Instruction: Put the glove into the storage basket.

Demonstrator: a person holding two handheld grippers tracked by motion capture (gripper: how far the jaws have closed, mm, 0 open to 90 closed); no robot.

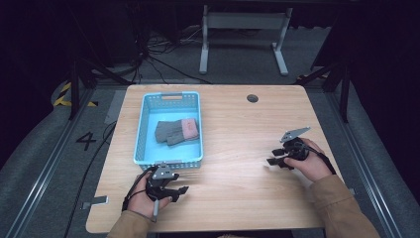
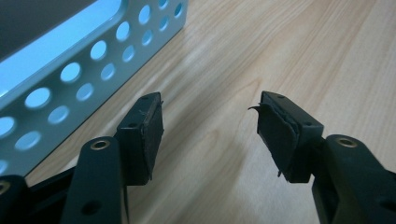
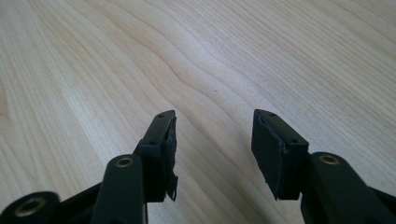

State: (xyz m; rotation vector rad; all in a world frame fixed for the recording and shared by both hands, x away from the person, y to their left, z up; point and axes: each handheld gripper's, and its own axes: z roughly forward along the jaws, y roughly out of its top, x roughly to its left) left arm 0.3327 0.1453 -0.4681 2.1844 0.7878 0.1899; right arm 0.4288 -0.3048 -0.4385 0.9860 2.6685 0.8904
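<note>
Lying folded in blue perforated basket (image 1: 143,130), grey-and-pink cloth (image 1: 177,131), left hand-held gripper (image 2: 210,135) and right hand-held gripper (image 3: 212,147) both gaping empty.

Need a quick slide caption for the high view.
Both grippers, left and right, rest open on the wooden table; folded gloves lie in the blue basket.

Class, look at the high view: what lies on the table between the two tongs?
Nothing: bare wooden tabletop separates the left tongs from the right tongs. The perforated blue plastic basket sits farther back.
</note>
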